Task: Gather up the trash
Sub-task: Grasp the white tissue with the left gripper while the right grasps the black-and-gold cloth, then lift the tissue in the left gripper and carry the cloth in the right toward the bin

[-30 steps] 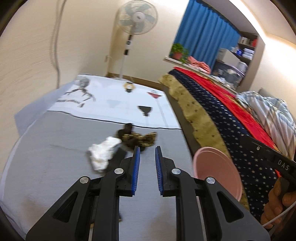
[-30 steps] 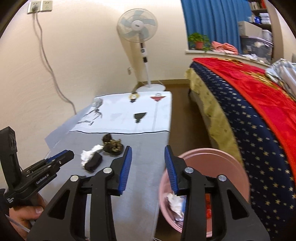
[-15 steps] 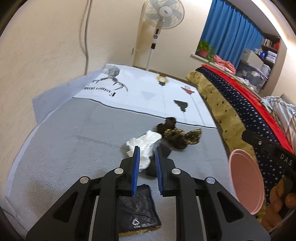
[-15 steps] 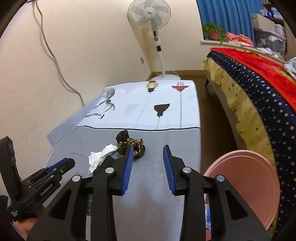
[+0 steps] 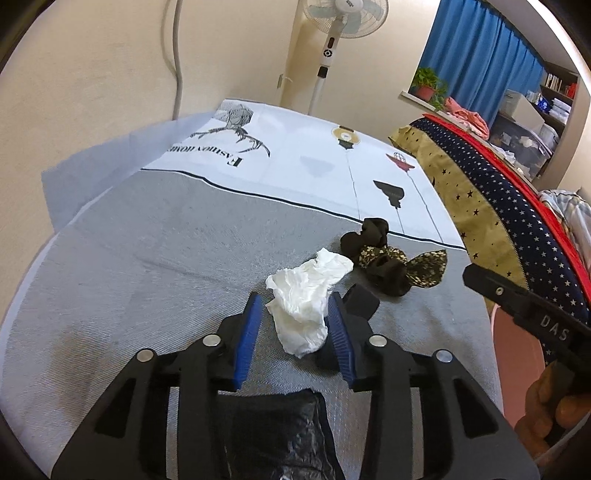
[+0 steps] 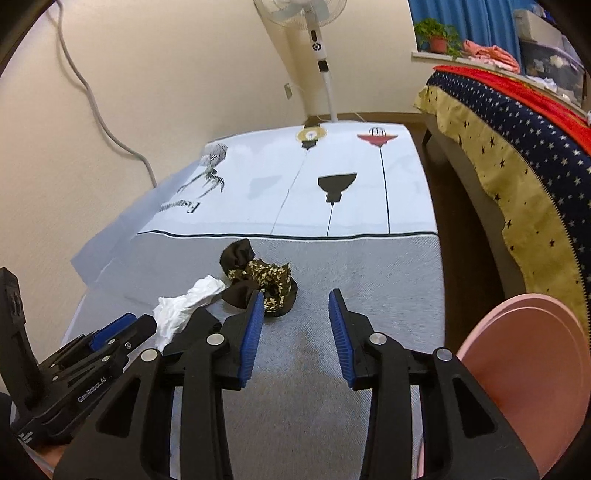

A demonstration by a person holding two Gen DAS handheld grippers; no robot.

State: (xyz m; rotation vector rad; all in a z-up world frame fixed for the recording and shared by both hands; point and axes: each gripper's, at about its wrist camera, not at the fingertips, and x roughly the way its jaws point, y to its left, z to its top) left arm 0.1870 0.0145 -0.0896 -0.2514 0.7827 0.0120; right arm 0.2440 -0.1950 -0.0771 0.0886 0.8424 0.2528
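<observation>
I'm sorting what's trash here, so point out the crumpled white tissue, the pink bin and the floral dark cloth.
crumpled white tissue (image 5: pixel 306 295), left wrist view, middle of the wad.
pink bin (image 6: pixel 524 373), right wrist view, on its lid.
floral dark cloth (image 6: pixel 271 282), right wrist view, on the patterned bunch.

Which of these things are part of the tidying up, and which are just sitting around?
Part of the job:
crumpled tissue
black wrapper
pink bin
left gripper, open around the tissue

Just there:
dark patterned cloth
fan
bed
potted plant
</observation>
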